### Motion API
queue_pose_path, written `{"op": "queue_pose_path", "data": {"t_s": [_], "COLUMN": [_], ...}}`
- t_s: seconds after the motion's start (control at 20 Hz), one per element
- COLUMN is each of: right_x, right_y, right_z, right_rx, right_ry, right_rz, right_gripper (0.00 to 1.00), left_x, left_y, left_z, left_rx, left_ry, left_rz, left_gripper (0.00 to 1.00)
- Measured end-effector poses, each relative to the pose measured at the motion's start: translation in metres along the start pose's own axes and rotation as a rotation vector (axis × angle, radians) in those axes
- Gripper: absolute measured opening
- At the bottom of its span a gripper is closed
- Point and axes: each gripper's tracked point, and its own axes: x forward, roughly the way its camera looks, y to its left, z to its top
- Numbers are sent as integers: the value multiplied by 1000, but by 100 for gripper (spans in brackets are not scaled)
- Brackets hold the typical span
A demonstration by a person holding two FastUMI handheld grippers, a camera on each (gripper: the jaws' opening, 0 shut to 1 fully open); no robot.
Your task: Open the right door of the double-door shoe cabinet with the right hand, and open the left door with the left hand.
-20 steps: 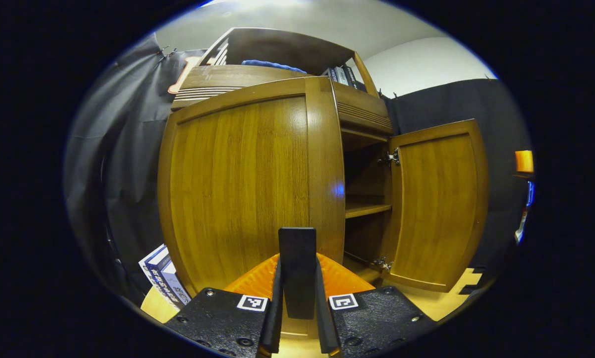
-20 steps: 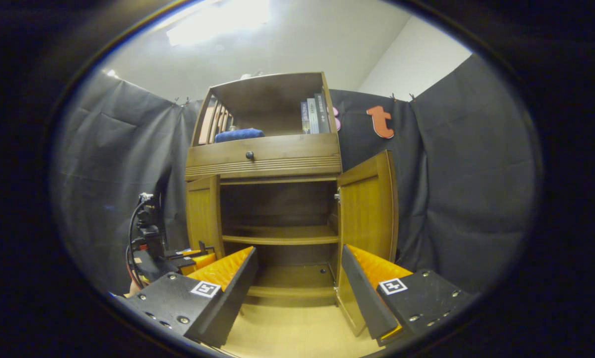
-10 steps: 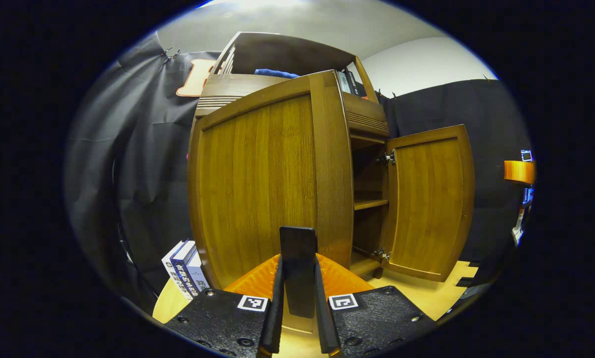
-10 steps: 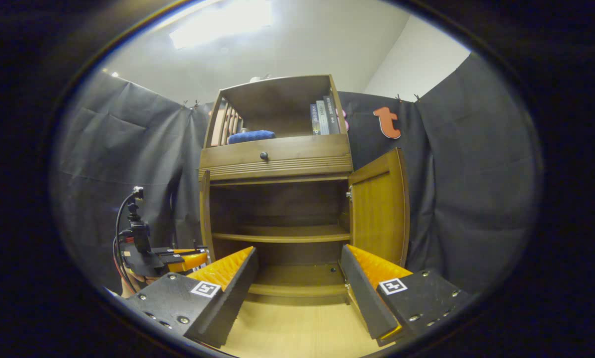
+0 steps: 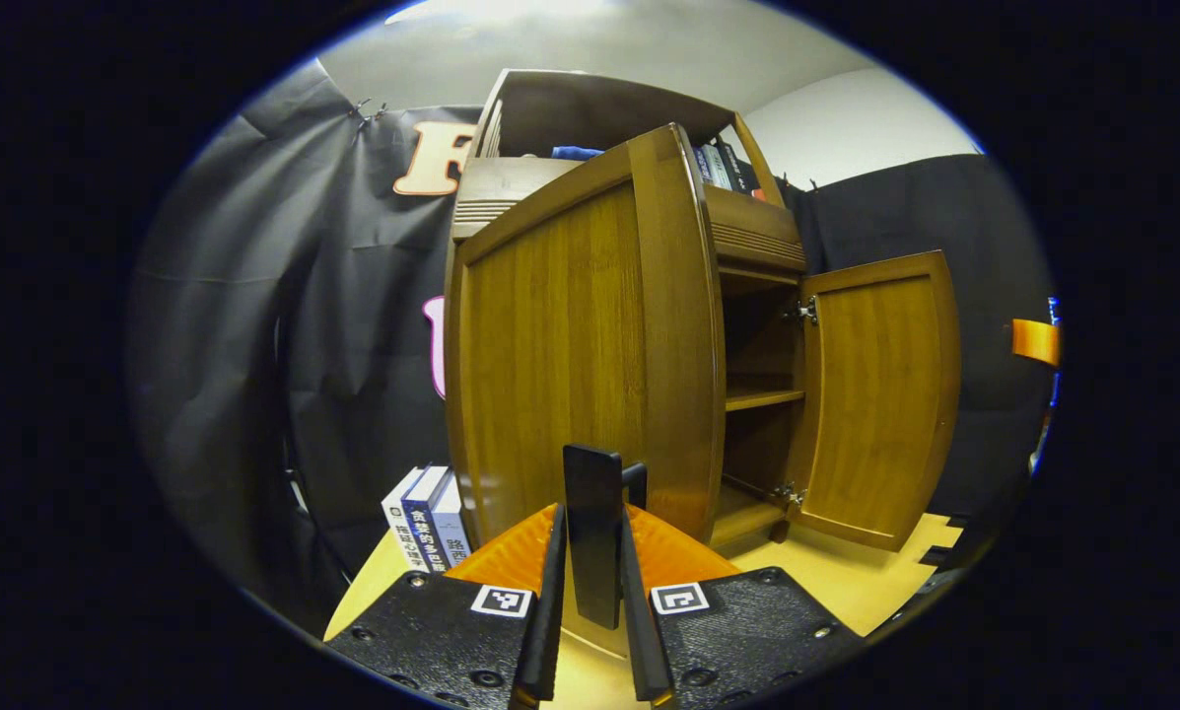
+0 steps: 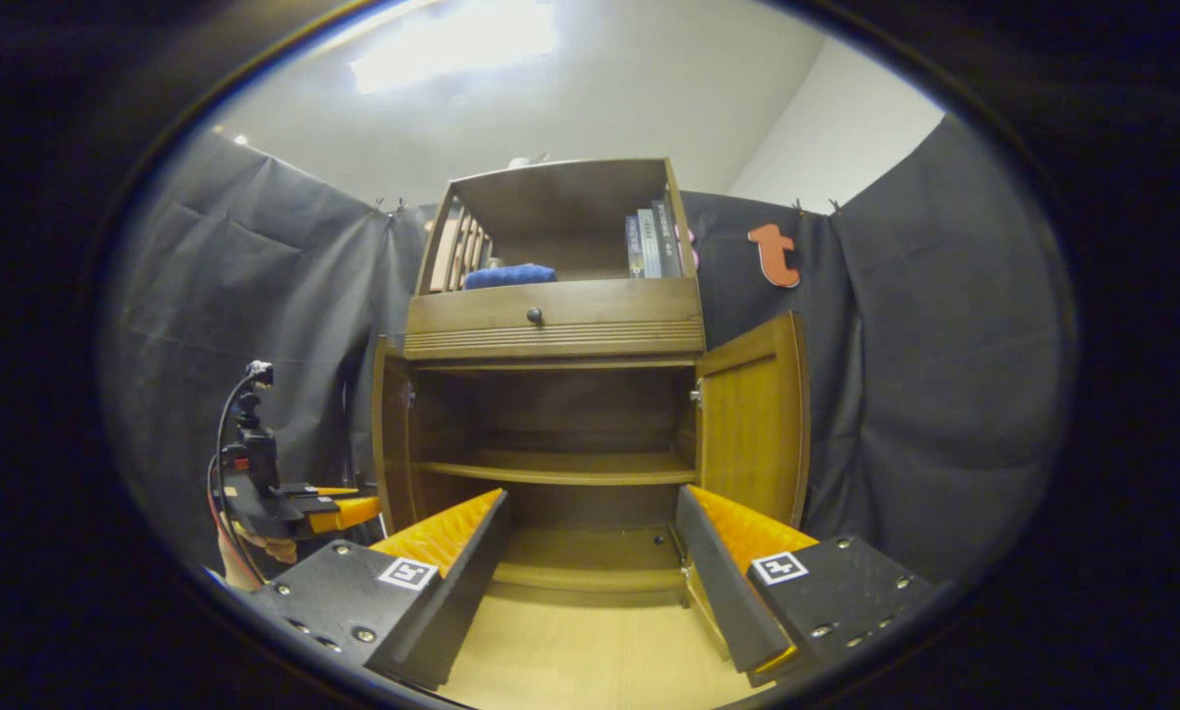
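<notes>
The wooden shoe cabinet (image 6: 555,330) stands with both lower doors swung out. In the left gripper view the left door (image 5: 570,345) stands close in front, and my left gripper (image 5: 592,513) is shut on its dark upright handle (image 5: 593,473). The right door (image 5: 880,394) hangs open farther right. In the right gripper view my right gripper (image 6: 590,503) is open and holds nothing, facing the bare inner shelf (image 6: 560,468) from a short way back. There the left door (image 6: 390,434) shows nearly edge-on and the right door (image 6: 752,419) is angled outward. The left gripper (image 6: 338,508) and the hand (image 6: 244,562) holding it are at lower left.
Books (image 5: 422,518) stand on the floor left of the cabinet. Above the doors is a drawer with a knob (image 6: 533,316); a blue cloth (image 6: 509,276) and upright books (image 6: 652,242) sit on the top shelf. Light wooden floor (image 6: 590,661) lies in front.
The left door has swung farther open, pulled by the left gripper on its handle. The right gripper has stayed open and shifted only slightly.
</notes>
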Motion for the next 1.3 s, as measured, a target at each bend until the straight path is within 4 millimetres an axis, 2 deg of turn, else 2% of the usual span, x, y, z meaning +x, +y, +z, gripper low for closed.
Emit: {"op": "queue_pose_path", "data": {"t_s": [0.25,0.3,0.35,0.45,0.75,0.85,0.9,0.95,1.15,1.3], "right_x": [0,1,2,5,15,20,22,23,27,32], "right_y": [17,20,22,27,37,40,44,47,55,56], "right_z": [-6,-9,-11,-16,-24,-29,-32,-34,-37,-40], "right_rx": [-1,10,21,37,77,81,81,80,74,89], "right_ry": [8,15,20,37,43,56,60,62,50,39], "right_rz": [40,47,55,71,83,92,96,101,110,113], "right_gripper": [100,100,100,100,100,97,100,97,97,98], "left_x": [-13,-10,-16,-18,-27,-32,-33,-34,-36,-39], "left_y": [20,29,32,37,61,75,85,92,101,110], "left_z": [1,1,0,1,1,2,1,0,-4,-4], "left_rx": [17,25,40,58,96,110,108,98,44,25], "left_ry": [-4,-5,0,-1,-4,-7,-10,-8,-10,-11], "left_rz": [96,119,148,177,220,243,259,260,223,181], "left_gripper": [31,30,19,14,7,7,7,7,2,3]}}
